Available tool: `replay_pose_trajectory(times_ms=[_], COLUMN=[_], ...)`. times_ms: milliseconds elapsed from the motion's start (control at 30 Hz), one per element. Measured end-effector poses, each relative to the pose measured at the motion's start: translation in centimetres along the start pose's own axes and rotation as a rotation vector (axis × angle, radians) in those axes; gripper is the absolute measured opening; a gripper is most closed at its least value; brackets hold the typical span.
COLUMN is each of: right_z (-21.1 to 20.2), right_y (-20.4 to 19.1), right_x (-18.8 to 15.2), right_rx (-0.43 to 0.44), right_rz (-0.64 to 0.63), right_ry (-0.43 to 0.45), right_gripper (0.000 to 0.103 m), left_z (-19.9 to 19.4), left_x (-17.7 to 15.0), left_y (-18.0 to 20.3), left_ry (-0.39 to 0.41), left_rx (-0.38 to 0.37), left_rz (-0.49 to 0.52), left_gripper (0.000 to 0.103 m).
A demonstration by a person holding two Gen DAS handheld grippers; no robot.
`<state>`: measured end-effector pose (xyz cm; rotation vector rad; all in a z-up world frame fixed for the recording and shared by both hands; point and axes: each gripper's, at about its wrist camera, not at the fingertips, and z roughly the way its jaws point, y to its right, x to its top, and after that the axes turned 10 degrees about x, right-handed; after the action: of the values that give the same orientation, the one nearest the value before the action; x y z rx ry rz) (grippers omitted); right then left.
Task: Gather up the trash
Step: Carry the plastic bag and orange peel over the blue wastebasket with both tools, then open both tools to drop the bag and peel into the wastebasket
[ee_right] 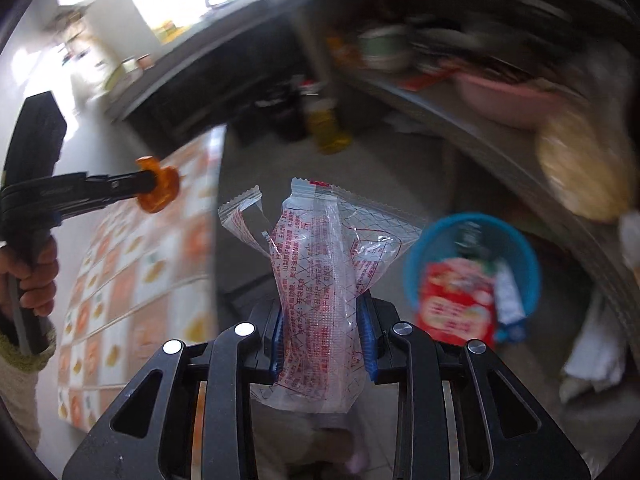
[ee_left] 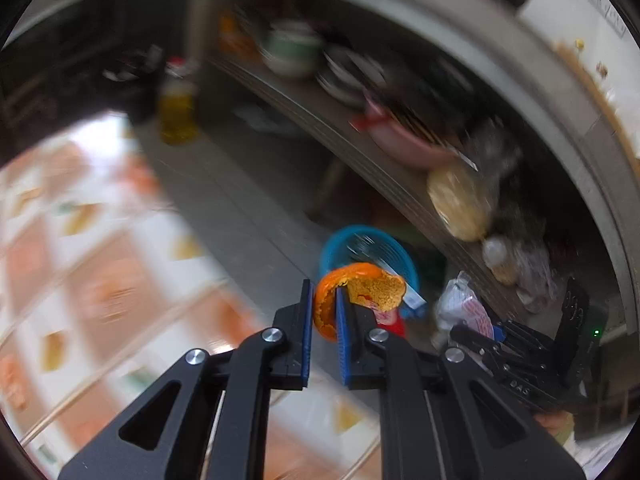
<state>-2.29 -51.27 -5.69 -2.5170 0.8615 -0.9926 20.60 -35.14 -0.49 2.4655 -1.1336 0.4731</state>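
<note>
My left gripper [ee_left: 325, 304] is shut on an orange peel [ee_left: 356, 292] and holds it in the air above the floor; it also shows in the right wrist view [ee_right: 158, 188] at the left. My right gripper [ee_right: 324, 320] is shut on a clear plastic wrapper with red print [ee_right: 320, 264], which sticks up between the pads. It appears in the left wrist view [ee_left: 472, 312] at the lower right. A blue basket [ee_right: 520, 240] on the floor holds a red packet [ee_right: 456, 300] and other trash; it sits below and right of both grippers [ee_left: 340, 244].
A table with an orange-and-white patterned cloth [ee_right: 140, 272] is at the left. A grey shelf [ee_left: 320, 112] runs along the right with a pink bowl [ee_left: 400, 144], dishes and a round flat food item [ee_left: 460, 204]. An oil bottle [ee_left: 176, 112] stands on the grey floor.
</note>
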Motion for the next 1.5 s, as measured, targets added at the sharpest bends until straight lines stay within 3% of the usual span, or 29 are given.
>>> replay_pose_trajectory(times_ms=[167,233,400,500,567,667,933,1233,1333,1400,1500], right_z=[1.5,3.2,6.9,9.4,11.6,13.3,10.7,4.1,0.6,-0.7,-3.0], right_y=[8.0,10.2,13.6,14.8,15.6,15.8,15.2,11.9,8.6,6.1,1.6], right_x=[-1.2,-1.2,0.4,1.7,2.4,2.4,0.8,-0.7,-1.5,-1.9,-2.7], right_rx=[-0.135,-0.148,-0.195,-0.242,-0.269,-0.312,-0.324,-0.302,-0.253,-0.221,-0.202], right_rz=[0.153,0.204,0.256,0.248,0.221,0.184,0.153,0.137,0.101,0.053,-0.054], right_ry=[-0.051,-0.077,-0.094,-0.092,-0.113,-0.137,-0.087,0.029,0.089,0.118,0.16], right_gripper=[0.028,0.028,0.029,0.036,0.051,0.055,0.062,0.063,0.068,0.076,0.087], left_z=[10.4,14.3,22.9,26.2,27.7,28.6,25.5,13.5,6.8,3.0,-2.9], left_x=[3.3,4.1,4.9,5.3,5.4,5.4,6.1,5.0,2.9,1.2,-2.5], left_y=[7.2,9.3,12.6,13.6,13.5,12.9,11.8,10.9,10.0,9.3,7.8], left_ry=[-0.173,-0.24,-0.358,-0.393,-0.414,-0.429,-0.361,-0.178,-0.073,-0.006,0.117], left_rx=[0.02,0.027,0.068,0.086,0.068,0.071,0.034,-0.026,-0.029,-0.014,0.031], left_rz=[0.131,0.15,0.171,0.16,0.134,0.092,0.052,0.079,0.088,0.073,0.016], left_gripper=[0.01,0.01,0.011,0.012,0.021,0.038,0.041,0.045,0.057,0.075,0.09])
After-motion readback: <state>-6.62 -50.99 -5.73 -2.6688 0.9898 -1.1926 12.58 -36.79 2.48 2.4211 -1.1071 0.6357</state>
